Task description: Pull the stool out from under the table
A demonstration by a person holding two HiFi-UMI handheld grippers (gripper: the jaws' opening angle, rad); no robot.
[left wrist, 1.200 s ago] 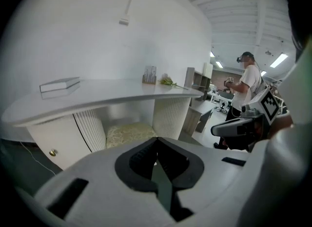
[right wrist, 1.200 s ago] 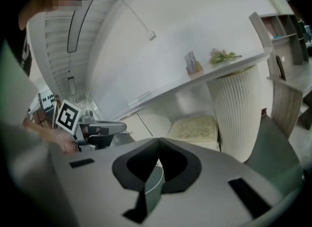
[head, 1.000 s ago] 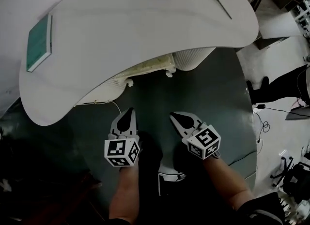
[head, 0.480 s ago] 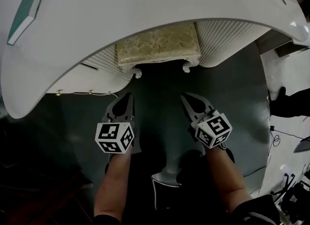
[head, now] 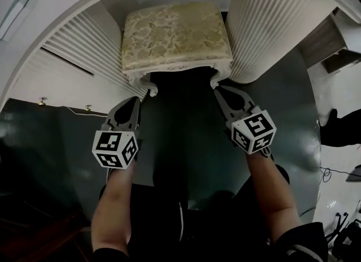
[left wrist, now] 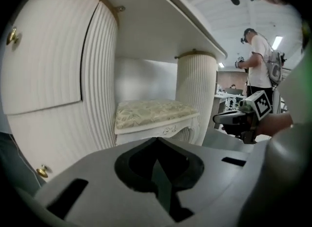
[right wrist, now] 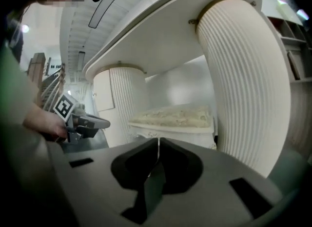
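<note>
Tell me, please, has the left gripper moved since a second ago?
Yes: the left gripper has come toward the stool, its tip now beside a front leg.

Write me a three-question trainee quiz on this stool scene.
1. True or false: the left gripper is shut on the stool.
2. Where is the stool? A) between two ribbed pedestals under the table B) on the tabletop C) tipped over on open floor
3. Fill in: the right gripper's fingers are ____.
Key: 1 false; 2 A; 3 shut, on nothing.
</note>
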